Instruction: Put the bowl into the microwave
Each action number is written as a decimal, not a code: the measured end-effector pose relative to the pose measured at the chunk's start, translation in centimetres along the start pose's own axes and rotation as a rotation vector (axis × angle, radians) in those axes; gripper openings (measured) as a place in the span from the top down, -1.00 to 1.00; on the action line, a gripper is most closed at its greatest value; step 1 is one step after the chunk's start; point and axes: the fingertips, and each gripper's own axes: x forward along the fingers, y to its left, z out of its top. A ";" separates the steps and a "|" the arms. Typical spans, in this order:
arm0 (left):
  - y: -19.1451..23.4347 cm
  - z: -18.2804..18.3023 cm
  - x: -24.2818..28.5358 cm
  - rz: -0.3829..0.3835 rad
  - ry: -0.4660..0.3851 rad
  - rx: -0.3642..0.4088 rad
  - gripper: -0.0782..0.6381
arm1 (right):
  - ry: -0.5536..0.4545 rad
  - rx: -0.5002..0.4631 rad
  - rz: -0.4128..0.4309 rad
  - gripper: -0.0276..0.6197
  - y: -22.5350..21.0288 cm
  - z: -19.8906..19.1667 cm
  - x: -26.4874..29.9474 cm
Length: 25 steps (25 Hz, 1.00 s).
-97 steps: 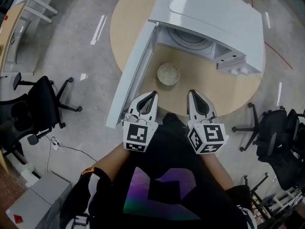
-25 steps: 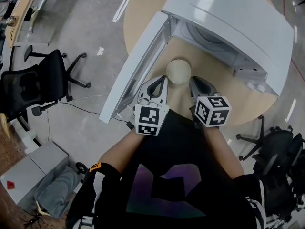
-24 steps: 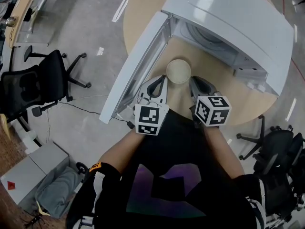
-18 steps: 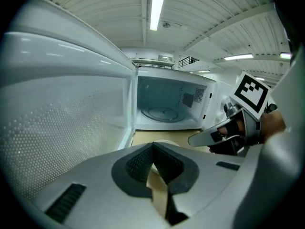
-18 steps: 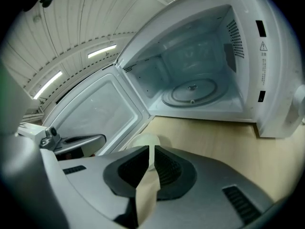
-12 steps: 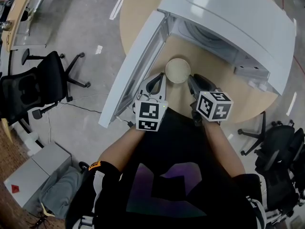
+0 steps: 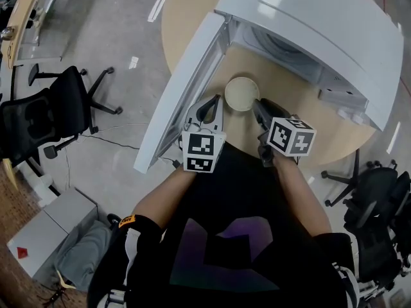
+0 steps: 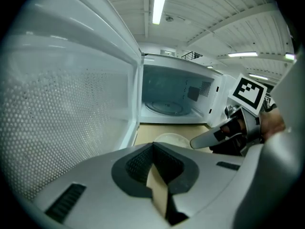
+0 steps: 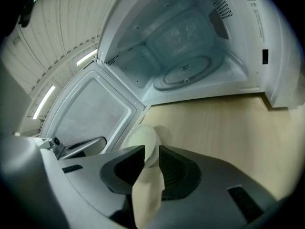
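A pale, empty bowl [image 7: 241, 94] sits on the round wooden table [image 7: 289, 111] just in front of the open white microwave [image 7: 308, 24]. My right gripper [image 7: 257, 104] is at the bowl's right edge. In the right gripper view the bowl's rim [image 9: 145, 138] stands between the two dark pads, which are shut on it. My left gripper [image 7: 211, 101] hovers just left of the bowl, shut and holding nothing. Its own view shows the bowl [image 8: 169, 139] ahead and the right gripper [image 8: 224, 133] beside it. The glass turntable [image 9: 186, 73] inside the cavity is bare.
The microwave door [image 7: 183, 88] is swung wide to the left, right beside my left gripper. Black office chairs [image 7: 45, 117] [image 7: 379, 191] stand on the floor on both sides of the table. A grey box [image 7: 38, 233] and a cable lie at the lower left.
Since 3.9 s ago both grippers have moved forward from the table's near edge up to the bowl. Over the last second the right gripper has edged onto the bowl's rim.
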 end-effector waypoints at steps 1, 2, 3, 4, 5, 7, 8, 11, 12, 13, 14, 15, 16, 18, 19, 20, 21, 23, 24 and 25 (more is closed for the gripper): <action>0.1 0.0 0.0 0.001 0.001 -0.002 0.66 | 0.003 0.010 0.003 0.67 -0.1 -0.1 0.1; 0.2 -0.1 0.1 0.001 0.002 -0.004 0.66 | 0.005 0.020 0.006 0.67 -0.1 -0.1 0.2; 0.2 -0.1 0.2 0.001 0.003 -0.006 0.66 | 0.008 0.031 0.010 0.67 -0.1 -0.2 0.4; 0.3 -0.1 0.2 0.001 0.004 -0.007 0.66 | 0.011 0.043 0.015 0.67 -0.2 -0.2 0.5; 0.3 -0.2 0.3 0.001 0.005 -0.007 0.66 | 0.014 0.057 0.021 0.67 -0.2 -0.3 0.7; 0.3 -0.2 0.4 0.000 0.007 -0.007 0.66 | 0.019 0.089 0.032 0.67 -0.4 -0.5 0.9; 0.2 -0.2 0.4 -0.001 0.008 -0.007 0.66 | 0.019 0.102 0.035 0.67 -0.5 -0.6 0.9; 0.1 -0.2 0.6 -0.003 0.009 -0.008 0.66 | 0.020 0.130 0.036 0.67 -0.8 -0.7 1.1; 0.1 -0.2 0.6 -0.004 0.009 -0.008 0.66 | 0.020 0.140 0.037 0.67 -0.8 -0.7 1.1; 0.1 -0.1 0.6 -0.004 0.009 -0.008 0.66 | 0.022 0.151 0.039 0.67 -0.9 -0.7 1.2; 0.1 -0.1 0.7 -0.004 0.010 -0.008 0.66 | 0.024 0.164 0.040 0.67 -0.9 -0.7 1.2; 0.2 -0.1 0.7 -0.004 0.010 -0.007 0.66 | 0.027 0.176 0.042 0.67 -1.0 -0.7 1.3; 0.2 0.0 0.7 -0.004 0.010 -0.007 0.66 | 0.029 0.186 0.045 0.67 -1.0 -0.7 1.3; 0.2 0.0 0.8 -0.003 0.011 -0.008 0.66 | 0.031 0.200 0.054 0.67 -1.0 -0.7 1.4; 0.1 0.0 0.9 -0.003 0.011 -0.009 0.66 | 0.033 0.205 0.059 0.67 -1.0 -0.7 1.5; 0.1 0.1 0.9 -0.003 0.011 -0.009 0.66 | 0.035 0.210 0.064 0.67 -1.0 -0.7 1.5; 0.1 0.1 1.0 -0.003 0.012 -0.009 0.66 | 0.036 0.215 0.068 0.67 -1.0 -0.7 1.6; 0.0 0.2 1.0 -0.005 0.013 -0.008 0.66 | 0.039 0.231 0.081 0.67 -0.9 -0.6 1.6; -0.1 0.3 1.1 -0.005 0.014 -0.007 0.66 | 0.039 0.241 0.088 0.67 -0.9 -0.6 1.7; -0.1 0.3 1.1 -0.006 0.014 -0.006 0.66 | 0.038 0.251 0.093 0.67 -0.9 -0.6 1.7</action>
